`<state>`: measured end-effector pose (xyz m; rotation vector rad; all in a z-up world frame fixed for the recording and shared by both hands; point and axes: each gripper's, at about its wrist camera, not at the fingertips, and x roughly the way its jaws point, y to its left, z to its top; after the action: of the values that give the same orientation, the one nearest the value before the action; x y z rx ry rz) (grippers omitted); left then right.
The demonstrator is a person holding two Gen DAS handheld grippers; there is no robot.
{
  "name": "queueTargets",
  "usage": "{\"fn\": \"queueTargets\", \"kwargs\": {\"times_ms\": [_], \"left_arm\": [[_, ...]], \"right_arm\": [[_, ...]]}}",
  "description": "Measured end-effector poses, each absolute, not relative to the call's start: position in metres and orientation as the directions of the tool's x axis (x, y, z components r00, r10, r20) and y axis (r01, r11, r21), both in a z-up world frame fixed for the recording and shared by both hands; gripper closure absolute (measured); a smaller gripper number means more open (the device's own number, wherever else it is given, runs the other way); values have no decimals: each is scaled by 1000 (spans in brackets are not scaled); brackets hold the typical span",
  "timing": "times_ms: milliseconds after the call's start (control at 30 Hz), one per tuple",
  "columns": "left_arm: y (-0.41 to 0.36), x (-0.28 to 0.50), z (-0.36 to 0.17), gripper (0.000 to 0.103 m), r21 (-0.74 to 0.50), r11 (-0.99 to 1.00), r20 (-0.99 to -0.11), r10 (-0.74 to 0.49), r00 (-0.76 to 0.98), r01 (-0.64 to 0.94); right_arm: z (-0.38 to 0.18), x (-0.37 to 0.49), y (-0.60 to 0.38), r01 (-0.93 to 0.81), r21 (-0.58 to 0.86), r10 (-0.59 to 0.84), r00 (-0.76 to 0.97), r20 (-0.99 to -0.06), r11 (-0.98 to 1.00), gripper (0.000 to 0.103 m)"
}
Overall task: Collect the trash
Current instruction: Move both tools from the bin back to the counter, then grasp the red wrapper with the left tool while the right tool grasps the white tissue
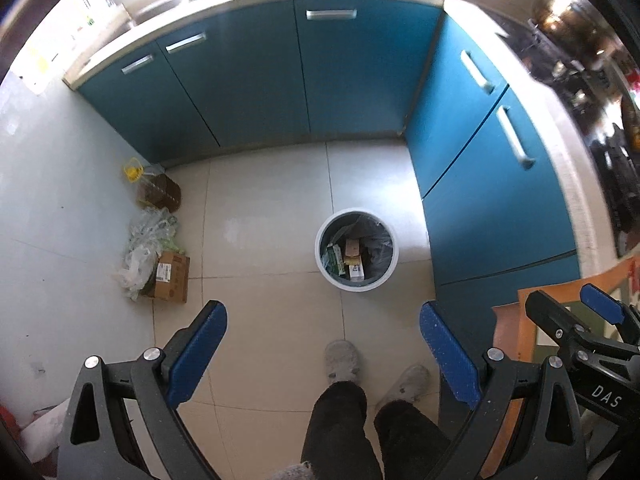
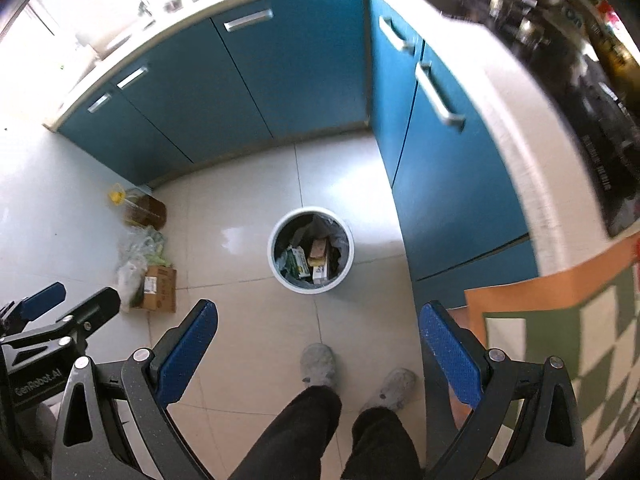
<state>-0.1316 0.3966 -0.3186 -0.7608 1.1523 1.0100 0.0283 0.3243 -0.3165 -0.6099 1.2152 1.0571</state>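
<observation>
A white trash bin (image 1: 356, 249), lined and holding small cartons, stands on the tiled kitchen floor (image 1: 272, 200) near blue cabinets (image 1: 248, 76). Left gripper (image 1: 322, 354) and right gripper (image 2: 318, 350) hover high, fingers wide, holding nothing. Likely next: descend to gather the liner's rim.

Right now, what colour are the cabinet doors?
Blue cabinet doors, clearest in the left wrist view.

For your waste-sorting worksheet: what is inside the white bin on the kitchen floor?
Inside the white bin, a dark liner holds a green-and-white carton, a tan box and a white box. Whatever lies beneath them is hidden.
</observation>
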Motion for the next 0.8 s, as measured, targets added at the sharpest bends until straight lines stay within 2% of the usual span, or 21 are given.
{"fn": "queueTargets", "kwargs": {"times_ms": [300,467,633,800], "left_arm": [[360,-102,-255,5,81,402,-916,390,90,-912],[326,-26,-238,5,106,526,-901,409,141,-844],[268,63,-252,4,95,672,-933,318,170,-734],[200,143,-281,4,75,802,-965,208,160,-592]], "right_arm": [[-252,73,271,-807,291,445,-39,-895,514,1],[-229,140,197,-681,325,475,38,-879,656,1],[-241,220,75,-447,279,378,149,-914,850,1],[-275,267,-68,-116,158,179,200,-963,981,1]]}}
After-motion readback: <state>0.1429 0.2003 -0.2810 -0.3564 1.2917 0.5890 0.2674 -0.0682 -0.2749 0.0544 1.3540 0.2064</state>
